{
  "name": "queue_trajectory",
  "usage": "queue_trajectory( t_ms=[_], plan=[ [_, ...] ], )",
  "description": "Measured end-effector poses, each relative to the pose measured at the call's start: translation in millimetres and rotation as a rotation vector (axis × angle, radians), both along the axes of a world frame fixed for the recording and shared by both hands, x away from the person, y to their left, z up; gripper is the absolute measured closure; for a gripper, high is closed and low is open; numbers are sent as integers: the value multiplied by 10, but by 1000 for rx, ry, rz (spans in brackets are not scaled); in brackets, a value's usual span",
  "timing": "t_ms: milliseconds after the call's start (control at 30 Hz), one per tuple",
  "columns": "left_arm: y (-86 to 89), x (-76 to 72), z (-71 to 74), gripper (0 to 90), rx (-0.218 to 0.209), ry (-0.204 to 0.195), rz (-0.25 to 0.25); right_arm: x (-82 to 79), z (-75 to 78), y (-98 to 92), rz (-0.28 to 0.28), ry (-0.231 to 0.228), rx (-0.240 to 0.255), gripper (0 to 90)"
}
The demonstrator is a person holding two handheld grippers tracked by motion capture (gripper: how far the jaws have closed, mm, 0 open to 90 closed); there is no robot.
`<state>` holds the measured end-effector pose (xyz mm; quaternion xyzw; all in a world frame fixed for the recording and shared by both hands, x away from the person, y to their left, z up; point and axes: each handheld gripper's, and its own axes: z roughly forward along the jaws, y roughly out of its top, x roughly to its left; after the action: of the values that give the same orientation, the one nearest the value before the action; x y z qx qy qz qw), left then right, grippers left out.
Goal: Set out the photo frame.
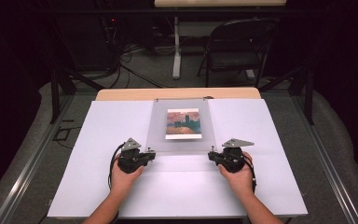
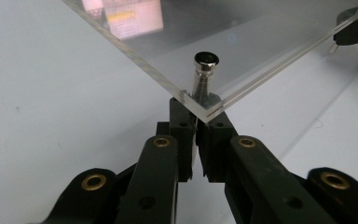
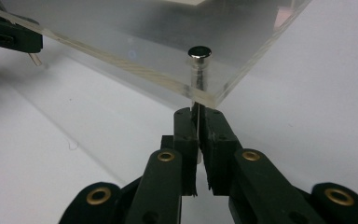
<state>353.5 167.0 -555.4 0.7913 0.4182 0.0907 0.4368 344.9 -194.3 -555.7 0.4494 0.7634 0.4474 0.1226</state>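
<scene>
Both tools, left (image 2: 196, 122) and right (image 3: 198, 122), clamp acrylic panel (image 1: 182, 142) corners, hiding the metal pins' (image 2: 205, 70) lower ends.

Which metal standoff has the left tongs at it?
The near-left corner standoff of the acrylic frame; left tongs sit at that corner, the right tongs at the near-right.

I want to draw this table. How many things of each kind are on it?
Grippers: 2, the left gripper and the right gripper
Clear panels: 1, the clear panel
Pictures: 1, the picture
Metal posts at the near corners: 2, and
Total: 6
</scene>
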Motion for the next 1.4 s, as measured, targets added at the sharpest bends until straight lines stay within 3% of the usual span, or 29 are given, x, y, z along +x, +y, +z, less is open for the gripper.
queue_trajectory(
  t_ms=[233,500,700,867,967,1067,1400],
  plan=[
    [-15,2,-48,846,23,1,-4,16,-60,10,8,23,-21,846],
    [-6,-3,-66,825,-20,6,3,14,-72,-4,2,26,-2,835],
    [-21,-25,-74,722,-28,2,-3,1,-68,-12,0,18,17,754],
    [-35,-70,-54,593,-19,-15,5,-44,-52,0,1,-2,-5,629],
    [-34,-95,-34,482,-18,-23,13,-66,-39,14,4,-38,-33,558],
    [-24,-120,-21,403,-16,-33,25,-87,-32,23,16,-38,-39,496],
    [27,-270,46,358,1,-46,11,-249,72,56,68,-69,-98,434]
  ],
)
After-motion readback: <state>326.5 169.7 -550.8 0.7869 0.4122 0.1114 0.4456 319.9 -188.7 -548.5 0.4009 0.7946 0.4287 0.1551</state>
